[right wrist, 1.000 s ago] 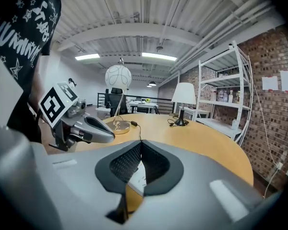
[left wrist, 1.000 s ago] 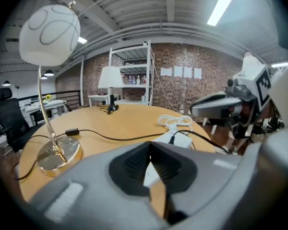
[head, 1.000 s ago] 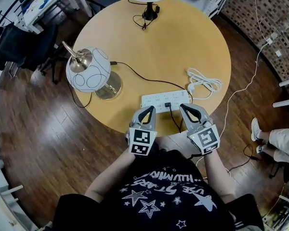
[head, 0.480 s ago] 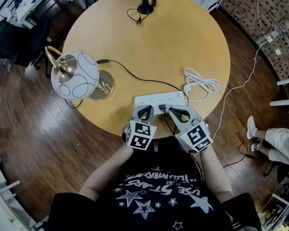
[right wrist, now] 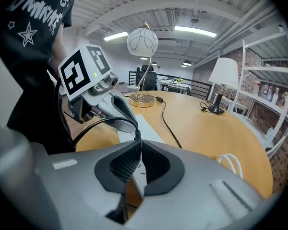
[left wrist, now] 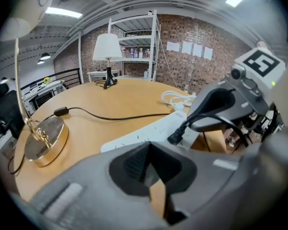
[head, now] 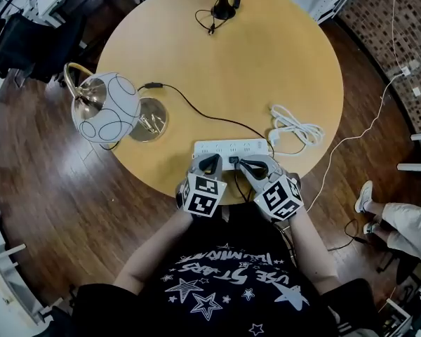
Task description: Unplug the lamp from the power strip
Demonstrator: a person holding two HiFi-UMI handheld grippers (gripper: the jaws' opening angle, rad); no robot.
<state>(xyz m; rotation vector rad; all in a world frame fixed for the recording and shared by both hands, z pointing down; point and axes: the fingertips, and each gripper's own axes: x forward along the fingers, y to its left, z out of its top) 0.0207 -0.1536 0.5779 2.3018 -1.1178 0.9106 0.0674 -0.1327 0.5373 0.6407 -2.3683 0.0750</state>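
Locate at far left the globe lamp [head: 107, 109]: smooth white shade with black line pattern, curved brass stem, polished round brass base [head: 153, 118] resting on the round wooden table [head: 281, 62]. Trace the thin black cord [head: 196, 111], limp and rubbery, past the inline switch [head: 152, 86] toward the white power strip [head: 221, 147] near the table's front edge. Note the left gripper [head: 210, 160] just in front of the strip's left part, tongs pressed together, empty. Find the black plug [left wrist: 175, 137] seated mid-strip: small, rigid moulded plastic, light, likely held by socket friction alone. Take hold on the plug body, never on the soft cord; expect the light, smooth-cased strip to lift or slide unless pinned. Note the right gripper [head: 247, 164] just beside the plug, tongs likewise pressed together with nothing between; appears just short of contact, though not certain from these angles. Disregard the coiled white cable [head: 295, 126] at right.
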